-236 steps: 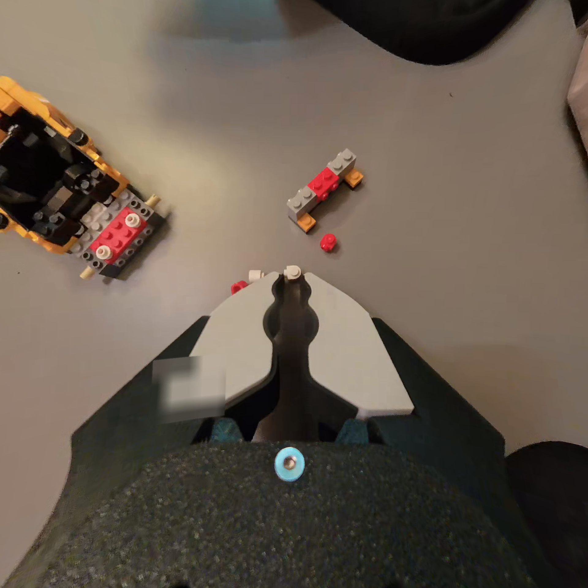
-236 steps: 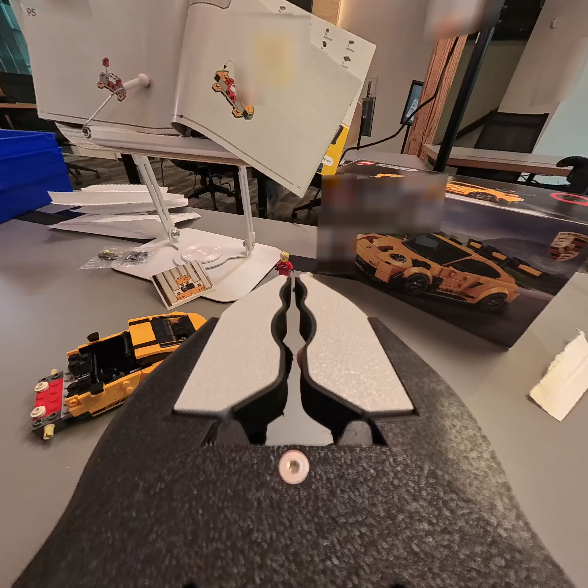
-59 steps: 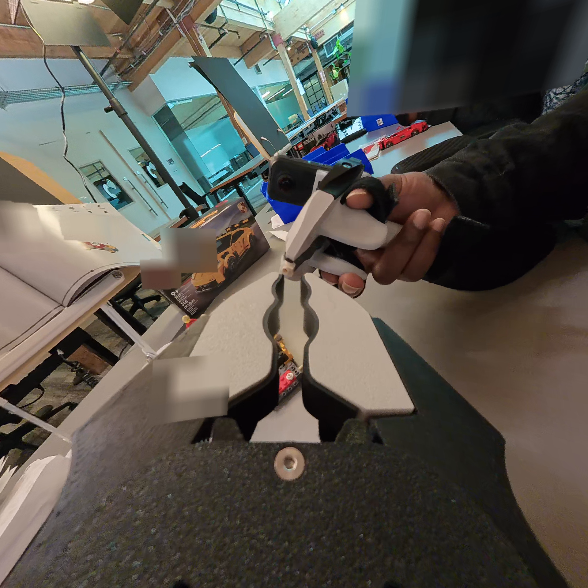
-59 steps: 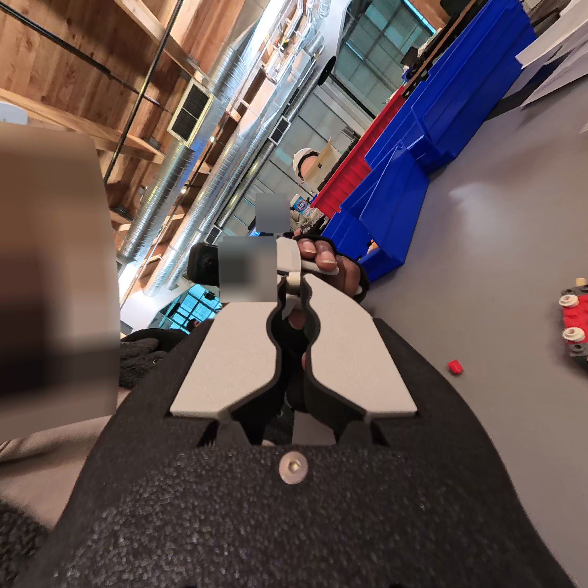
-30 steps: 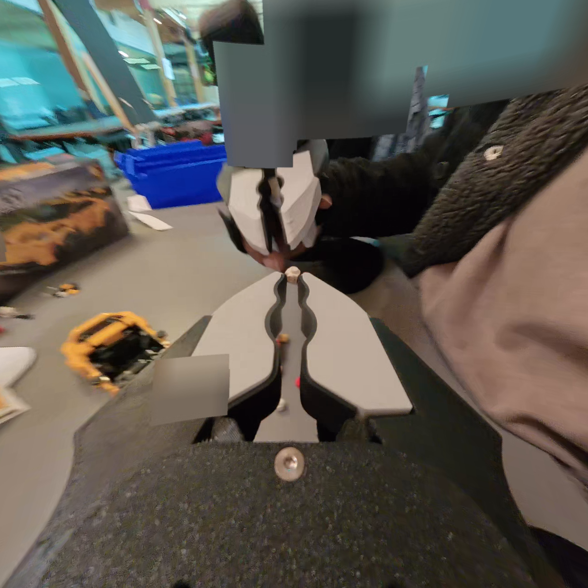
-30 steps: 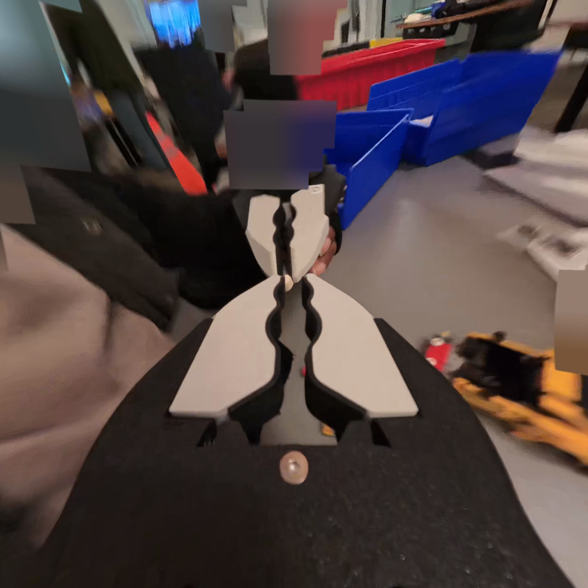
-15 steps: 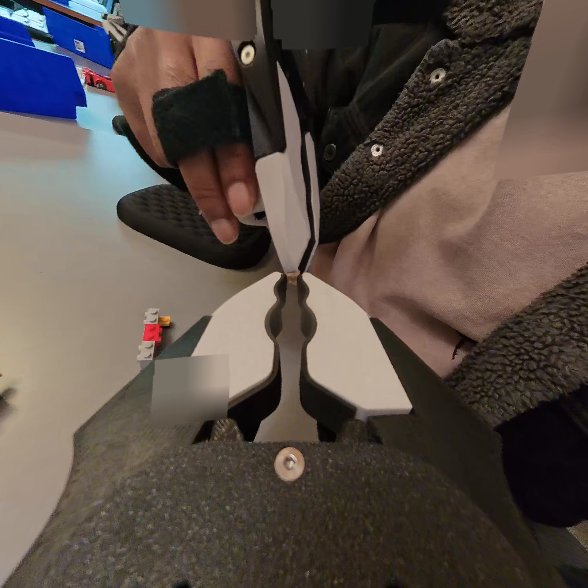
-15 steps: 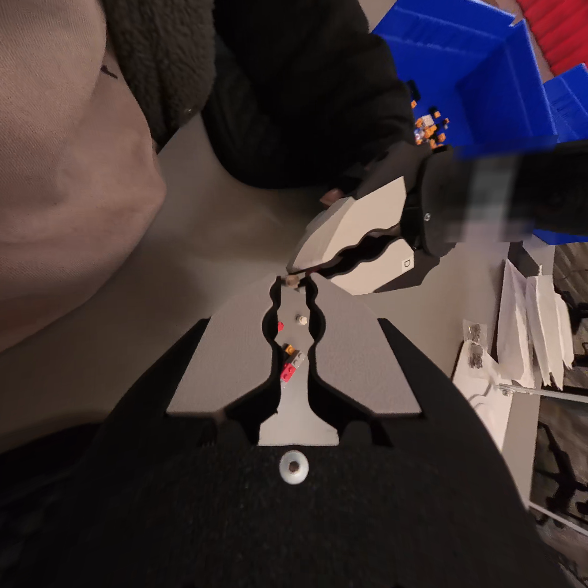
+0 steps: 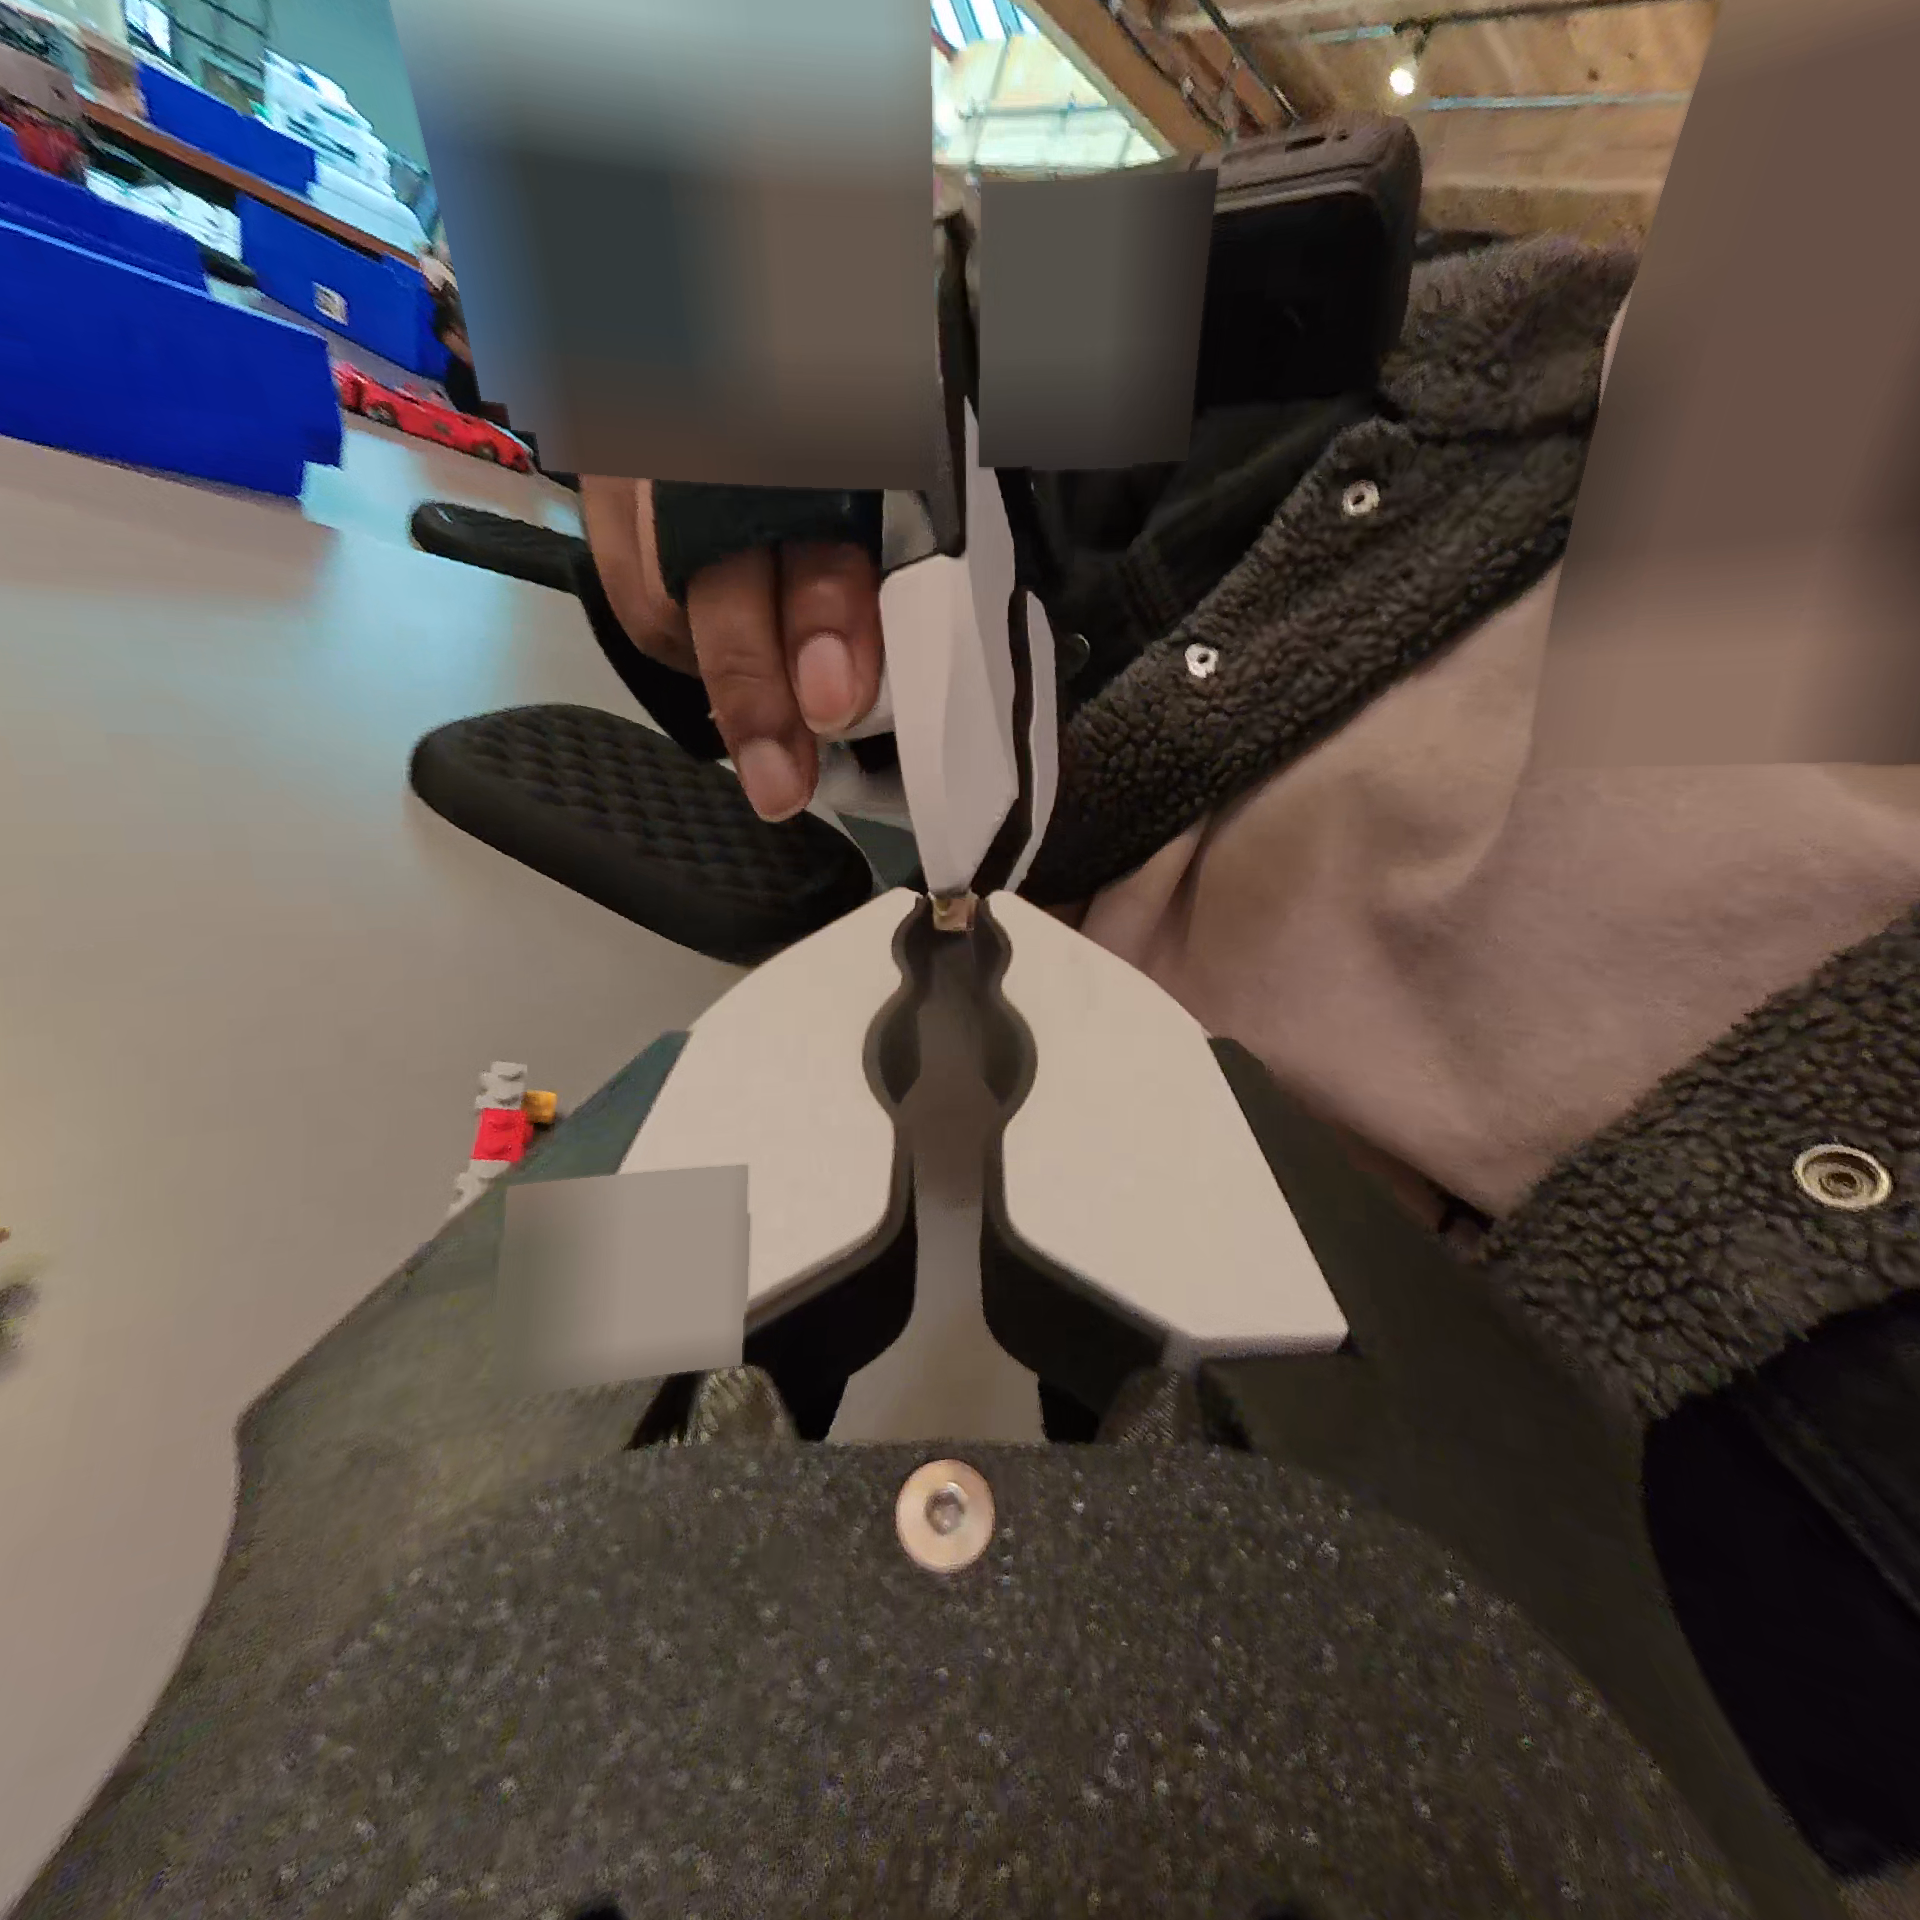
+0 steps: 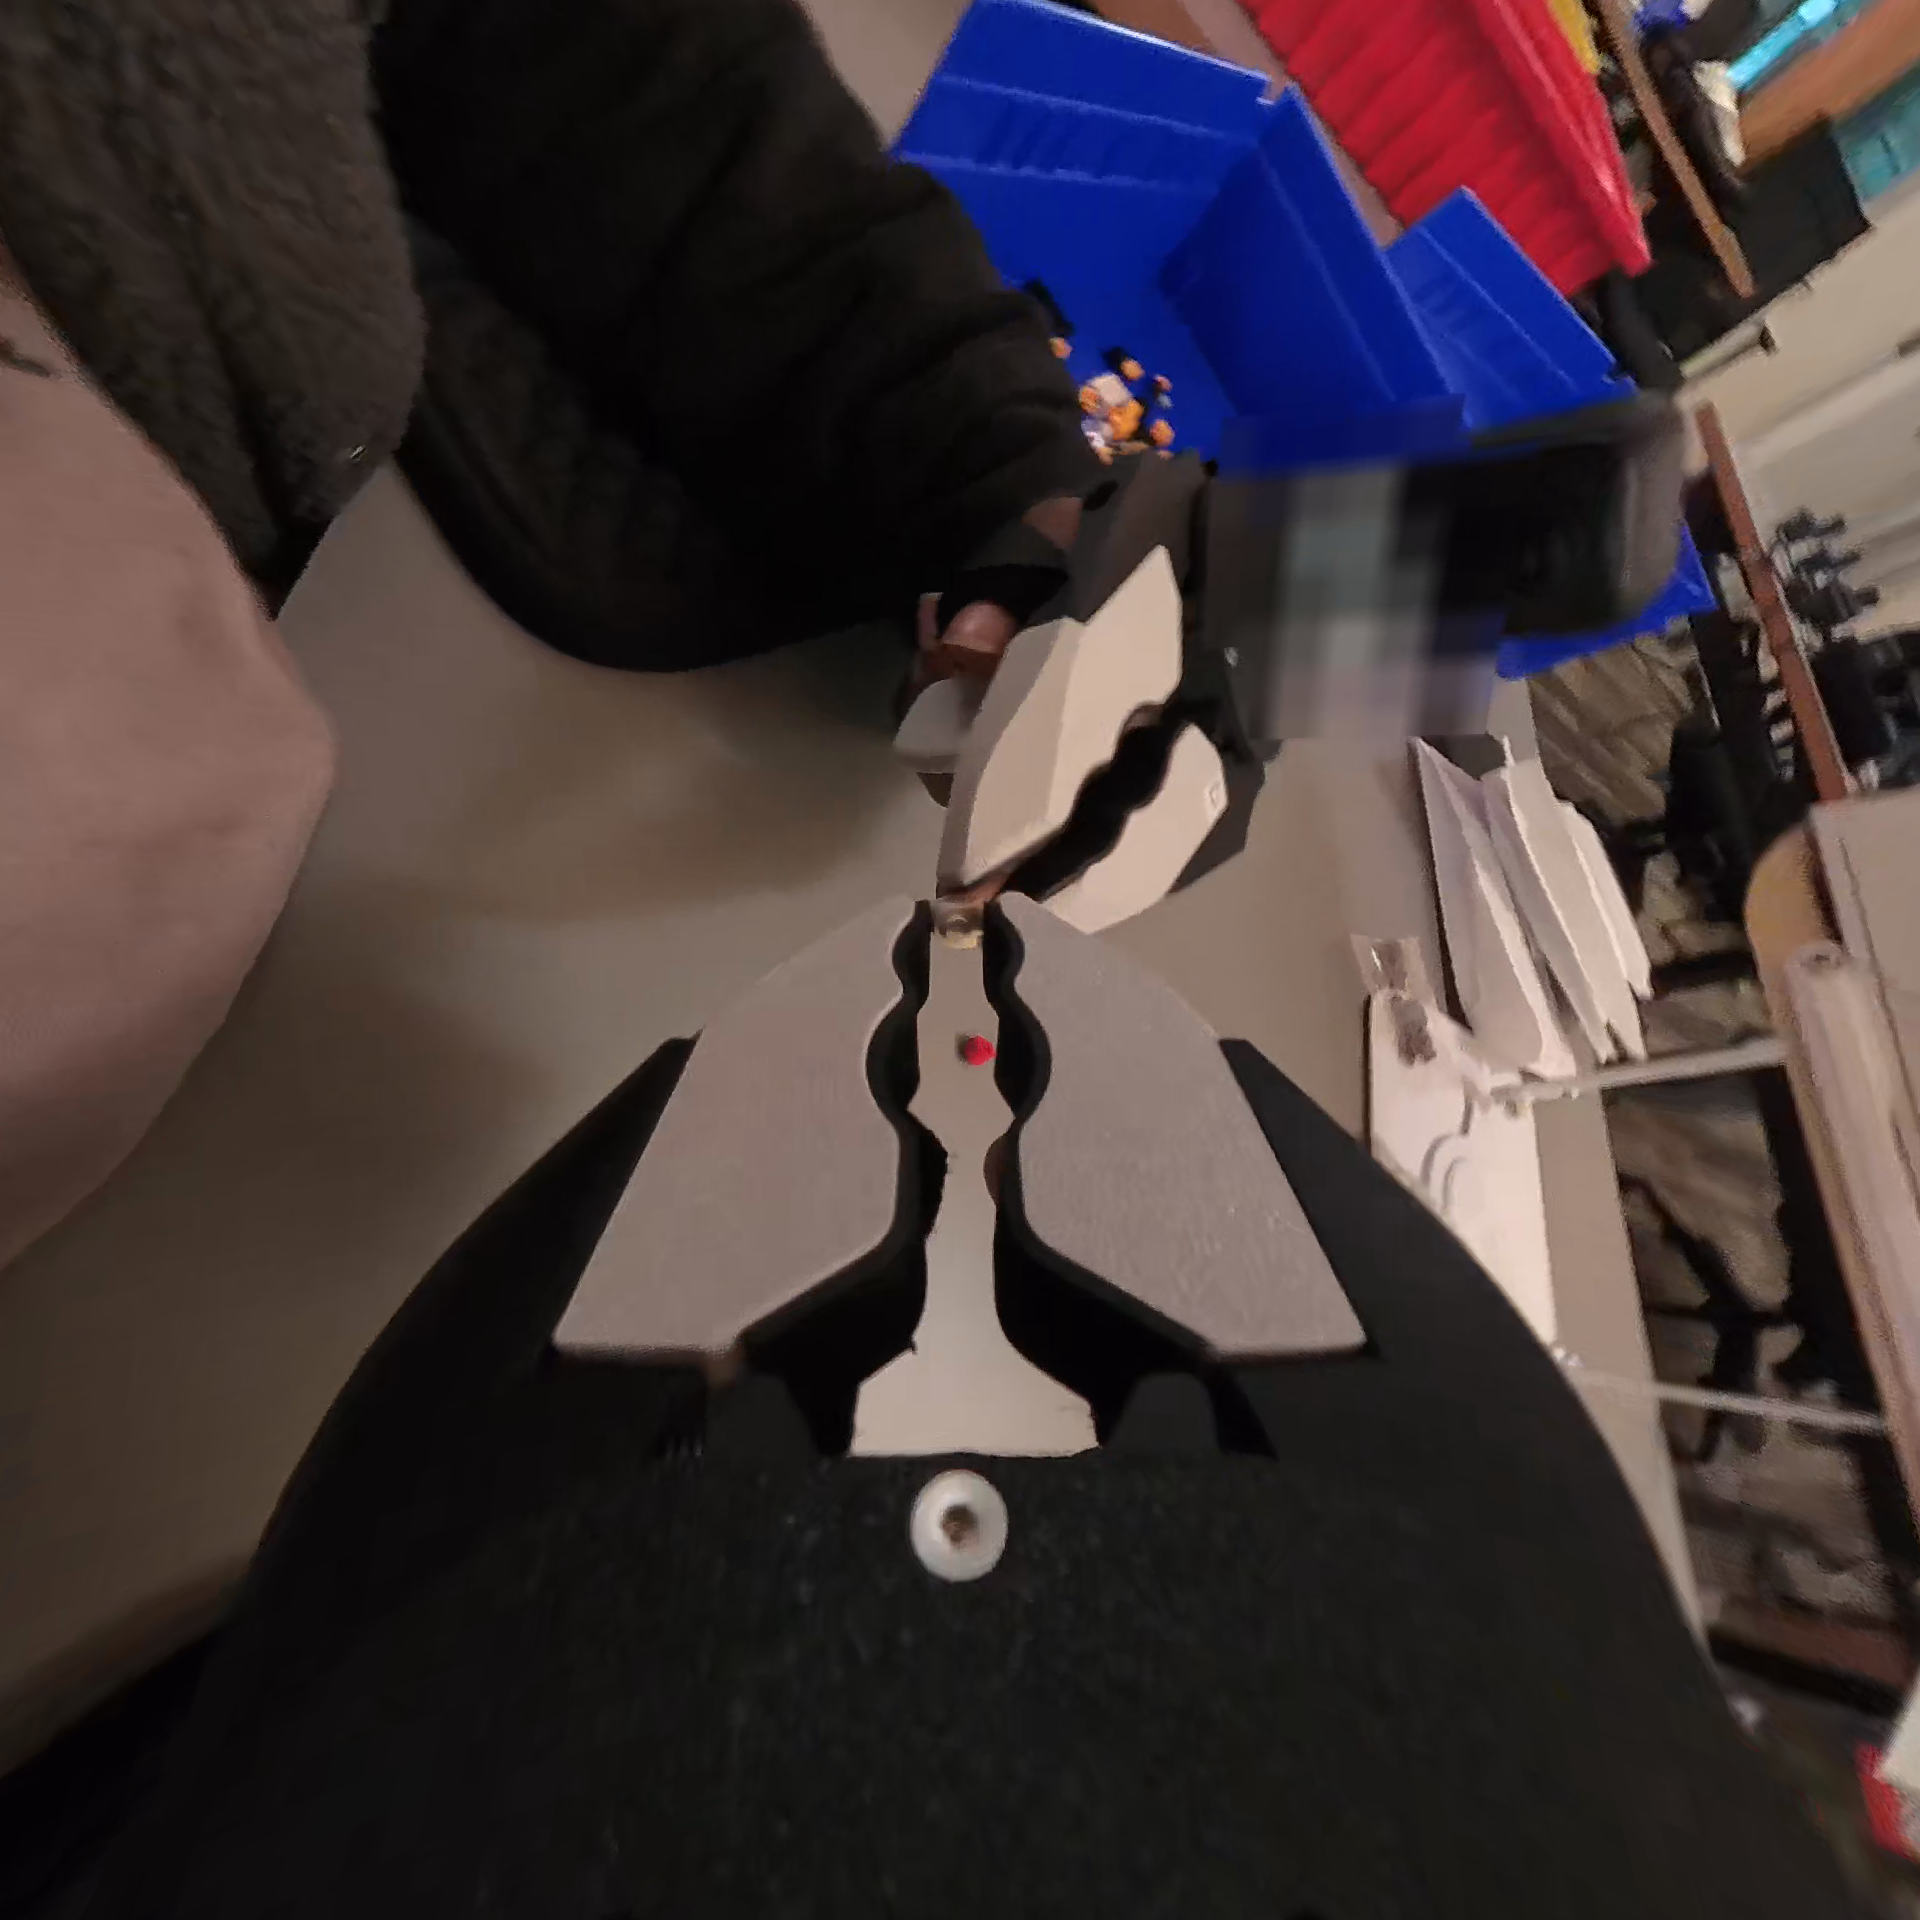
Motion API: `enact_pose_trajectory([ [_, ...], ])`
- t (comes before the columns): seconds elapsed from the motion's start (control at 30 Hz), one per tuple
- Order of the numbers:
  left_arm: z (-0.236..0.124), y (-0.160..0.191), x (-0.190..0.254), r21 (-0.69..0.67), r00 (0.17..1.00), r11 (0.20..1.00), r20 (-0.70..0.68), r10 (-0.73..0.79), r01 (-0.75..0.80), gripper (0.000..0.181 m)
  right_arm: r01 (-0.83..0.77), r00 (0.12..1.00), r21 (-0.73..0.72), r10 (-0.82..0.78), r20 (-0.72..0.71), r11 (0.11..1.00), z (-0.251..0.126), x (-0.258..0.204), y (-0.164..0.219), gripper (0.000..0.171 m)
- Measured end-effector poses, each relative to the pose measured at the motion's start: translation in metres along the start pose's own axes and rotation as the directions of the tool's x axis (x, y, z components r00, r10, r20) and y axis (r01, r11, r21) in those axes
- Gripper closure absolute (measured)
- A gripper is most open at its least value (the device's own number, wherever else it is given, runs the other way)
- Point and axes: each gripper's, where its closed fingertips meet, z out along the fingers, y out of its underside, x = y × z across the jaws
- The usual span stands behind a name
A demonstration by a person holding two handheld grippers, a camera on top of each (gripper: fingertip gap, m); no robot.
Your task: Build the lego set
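Observation:
My left gripper [image 9: 954,906] is shut on a small tan Lego piece [image 9: 954,914] at its fingertips, held above the grey table [image 9: 208,831]. My right gripper [image 9: 966,878] comes down from above and meets it tip to tip. In the right wrist view my right gripper [image 10: 961,914] is shut on a small pale grey piece [image 10: 961,927]. The left gripper [image 10: 977,885] reaches in from the upper right and its tips touch that piece. The joint between the two pieces is hidden by the fingertips.
A small red and grey brick cluster [image 9: 504,1127] lies on the table to the left. A black mesh pad [image 9: 623,821] and the person's jacket [image 9: 1455,727] are close behind. Blue bins [image 10: 1195,208] hold loose orange pieces [image 10: 1122,405]. White sheets [image 10: 1507,935] lie to the right. A tiny red piece [image 10: 975,1049] is on the table. My left and right fingertips are right by each other.
Both grippers stayed tip to tip and swung around toward the person's body. The yellow model left both views. The left gripper now meets the right one at an angle.

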Motion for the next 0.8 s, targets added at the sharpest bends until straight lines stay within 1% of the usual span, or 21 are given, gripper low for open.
enact_pose_trajectory([
  [0.03,-0.001,-0.002,-0.003,0.012,1.0,1.0,0.024,0.007,-0.008,0.173,-0.054,0.998,0.003,0.054,-0.019,0.999,-0.001,0.004,0.003,0.162],
  [0.13,-0.003,-0.005,-0.015,0.027,0.994,1.0,0.108,-0.007,0.004,0.172,-0.193,0.978,0.01,0.193,-0.074,0.981,-0.004,0.013,0.013,0.162],
  [0.23,-0.001,-0.006,-0.023,0.053,0.989,0.995,0.122,-0.085,0.079,0.17,-0.257,0.961,0.011,0.257,-0.106,0.966,-0.006,0.017,0.019,0.162],
  [0.33,0.0,-0.008,-0.025,0.085,0.984,0.987,0.104,-0.145,0.136,0.169,-0.26,0.959,0.003,0.259,-0.116,0.966,-0.005,0.017,0.02,0.162],
  [0.47,0.0,-0.01,-0.023,0.105,0.979,0.977,0.066,-0.194,0.187,0.174,-0.242,0.964,0.009,0.241,-0.111,0.97,-0.003,0.017,0.019,0.162],
  [0.63,-0.001,-0.01,-0.021,0.1,0.977,0.974,0.048,-0.207,0.201,0.175,-0.214,0.971,0.023,0.216,-0.103,0.976,-0.003,0.017,0.016,0.162],
  [0.8,-0.001,-0.009,-0.021,0.088,0.977,0.975,0.053,-0.207,0.201,0.176,-0.182,0.979,0.004,0.182,-0.091,0.983,-0.003,0.015,0.018,0.161],
])
